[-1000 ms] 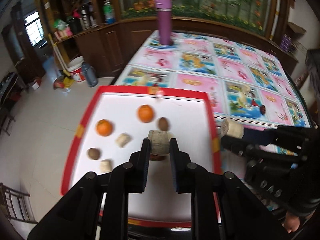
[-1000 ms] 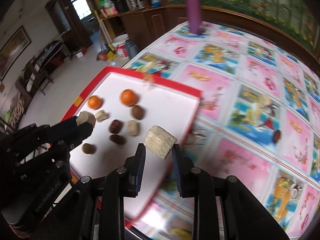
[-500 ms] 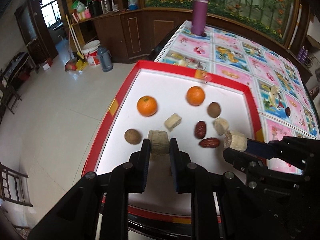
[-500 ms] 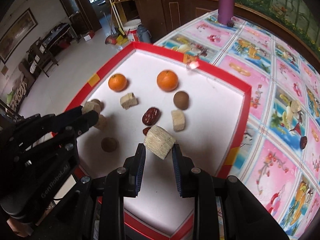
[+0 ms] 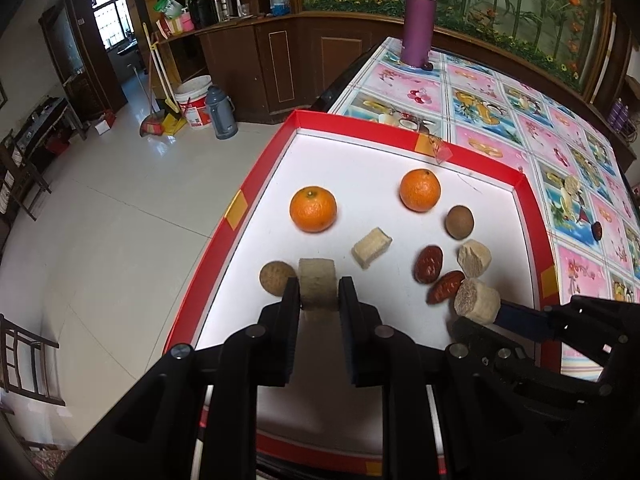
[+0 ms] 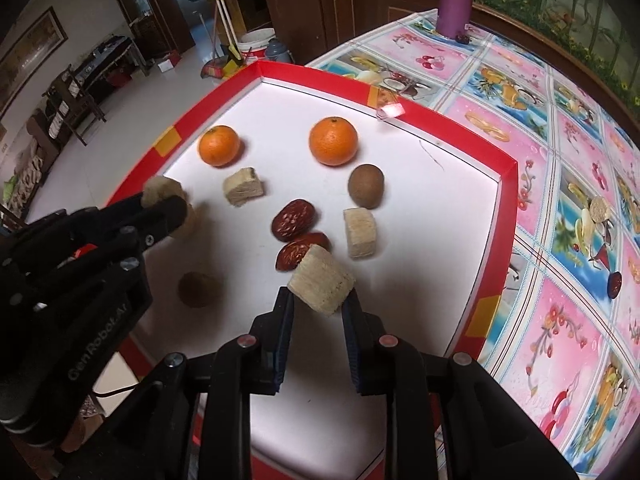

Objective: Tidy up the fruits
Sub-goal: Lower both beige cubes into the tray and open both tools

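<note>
Left tongs [image 5: 319, 294] clamp a tan cylinder chunk [image 5: 317, 283]; right tongs [image 6: 318, 300] closing on a 2nd chunk [image 6: 322, 285], both w/in red-rimmed tray [image 5: 256, 196], near its oranges [image 5: 313, 209] & dates [image 6: 294, 219].

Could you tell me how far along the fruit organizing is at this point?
Mostly done: two oranges, two brown round fruits, two red dates and two pale chunks already lie in the red tray. In hand: the left tool and right tool each grip another pale chunk over the tray. Left: a chunk and a date on the tablecloth.
</note>
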